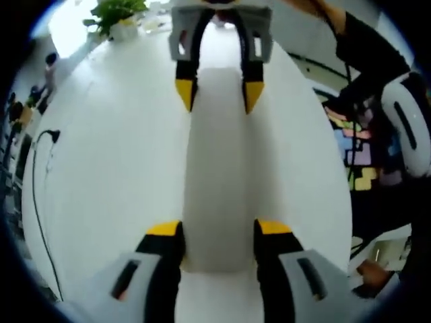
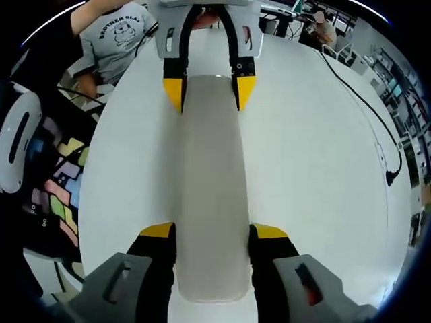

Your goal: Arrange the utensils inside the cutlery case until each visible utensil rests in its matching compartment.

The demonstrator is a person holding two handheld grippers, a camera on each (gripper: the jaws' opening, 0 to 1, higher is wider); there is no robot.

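The white cutlery case (image 2: 209,195) lies closed on the white table (image 2: 316,175), so its compartments and utensils are hidden. At its near end in the right gripper view, the right gripper (image 2: 213,237) clamps its yellow-tipped jaws against the case's sides. At the case's far end, the left gripper (image 2: 209,91) grips likewise (each facing the other). Beyond the case, a potted plant (image 1: 116,15) blurs.
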